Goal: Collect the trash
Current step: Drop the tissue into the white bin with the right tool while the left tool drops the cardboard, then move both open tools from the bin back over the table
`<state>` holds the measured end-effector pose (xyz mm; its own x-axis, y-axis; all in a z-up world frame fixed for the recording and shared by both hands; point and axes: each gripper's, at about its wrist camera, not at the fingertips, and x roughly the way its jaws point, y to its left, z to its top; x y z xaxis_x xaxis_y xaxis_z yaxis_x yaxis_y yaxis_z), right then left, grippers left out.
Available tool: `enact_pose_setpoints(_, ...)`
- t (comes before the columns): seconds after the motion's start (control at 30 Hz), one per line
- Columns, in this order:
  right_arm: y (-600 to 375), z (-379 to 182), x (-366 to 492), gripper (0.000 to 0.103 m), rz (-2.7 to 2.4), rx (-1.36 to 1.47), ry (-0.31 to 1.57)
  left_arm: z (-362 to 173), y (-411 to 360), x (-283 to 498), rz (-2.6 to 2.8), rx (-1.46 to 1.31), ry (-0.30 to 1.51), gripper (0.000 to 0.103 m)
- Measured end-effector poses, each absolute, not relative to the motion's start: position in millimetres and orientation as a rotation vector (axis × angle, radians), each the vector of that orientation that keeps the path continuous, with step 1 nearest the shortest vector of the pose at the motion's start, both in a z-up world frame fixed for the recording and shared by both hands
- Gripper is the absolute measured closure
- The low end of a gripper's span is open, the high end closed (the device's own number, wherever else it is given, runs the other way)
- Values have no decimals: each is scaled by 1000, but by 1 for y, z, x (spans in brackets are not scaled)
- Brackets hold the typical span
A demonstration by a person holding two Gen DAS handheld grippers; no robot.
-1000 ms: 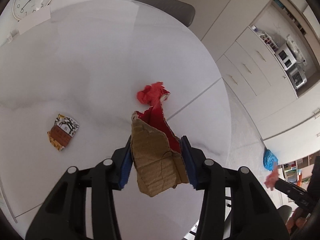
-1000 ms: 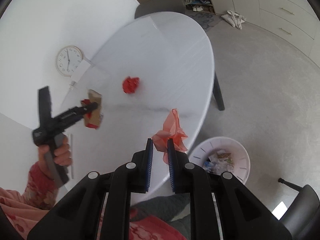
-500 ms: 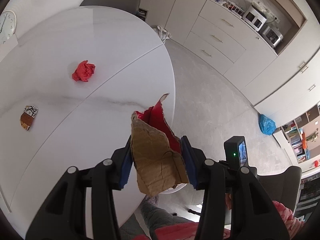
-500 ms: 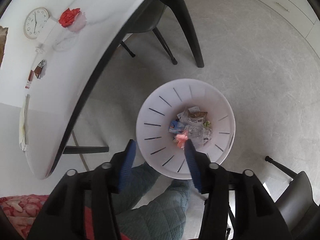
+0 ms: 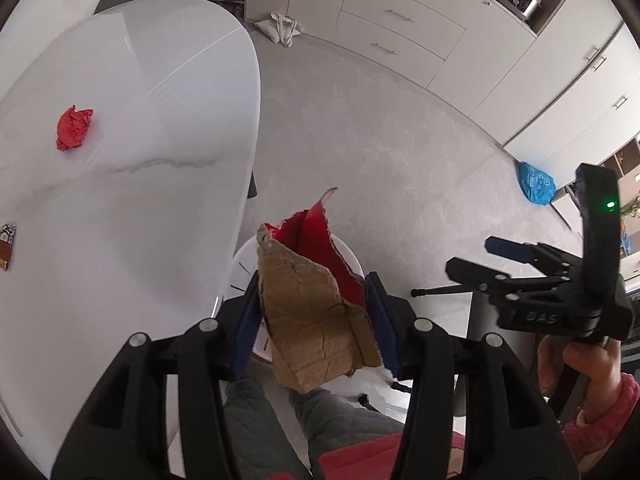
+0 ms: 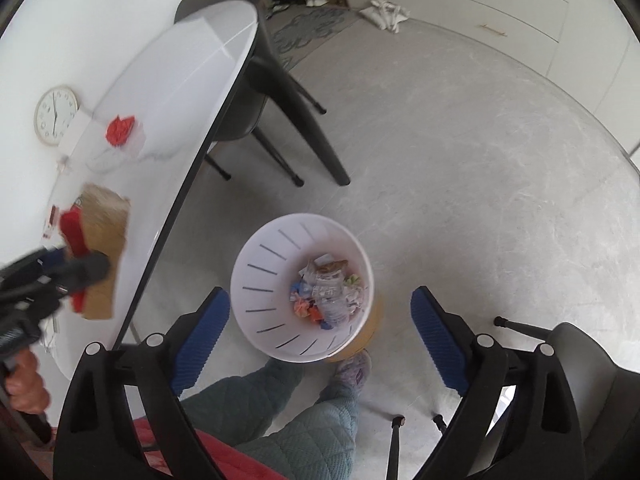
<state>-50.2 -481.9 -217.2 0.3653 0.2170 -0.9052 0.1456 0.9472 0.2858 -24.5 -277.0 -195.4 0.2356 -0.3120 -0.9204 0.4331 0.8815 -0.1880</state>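
Note:
My left gripper (image 5: pixel 312 280) holds a torn piece of brown cardboard with a red inner side (image 5: pixel 312 320) just past the table edge. Its jaws are opening, but both blue pads still touch the piece. The white slotted trash bin (image 5: pixel 240 268) stands on the floor right beneath it. My right gripper (image 6: pixel 320 294) hangs over the same bin (image 6: pixel 256 280) with its jaws opening wide and nothing between them. Mixed scraps (image 6: pixel 328 292) lie at the bin's bottom. A crumpled red paper ball (image 5: pixel 74 128) and a small patterned wrapper (image 5: pixel 6 244) lie on the white table (image 5: pixel 140 200).
A dark chair (image 6: pixel 248 112) is tucked under the table's far end, and another chair (image 6: pixel 592 380) stands at the lower right. The person's legs and slipper (image 6: pixel 352 368) are beside the bin. A blue bag (image 5: pixel 536 182) lies on the floor near the cabinets.
My left gripper carried the cardboard from over the table to above the bin. My right gripper swung over the bin, opened and dropped its pink-orange scrap inside.

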Motion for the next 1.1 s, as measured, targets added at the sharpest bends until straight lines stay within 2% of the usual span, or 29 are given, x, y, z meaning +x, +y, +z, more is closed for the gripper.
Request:
enact_pose_setpoints(0.07,-492,-211,-55,10,34,360,1192,-202,-282,-26,-509,116,1248,47)
enact_pose_setpoints(0.2,-503,-204,-58,10,17,382,1179,-204,-285,-30,-484,124,1249,21)
enact_pose_setpoints(0.3,-504,-202,-59,10,14,396,1171,-198,-286,-34,-471,126,1229,10)
enact_pose_setpoints(0.9,-484,-192,-42,10,66,385,1170,-179,-262,-27,-408,59,1208,8)
enact_pose_setpoints(1.1,-459,-184,-27,10,118,362,1169,-167,-232,-21,-357,20,1170,8)
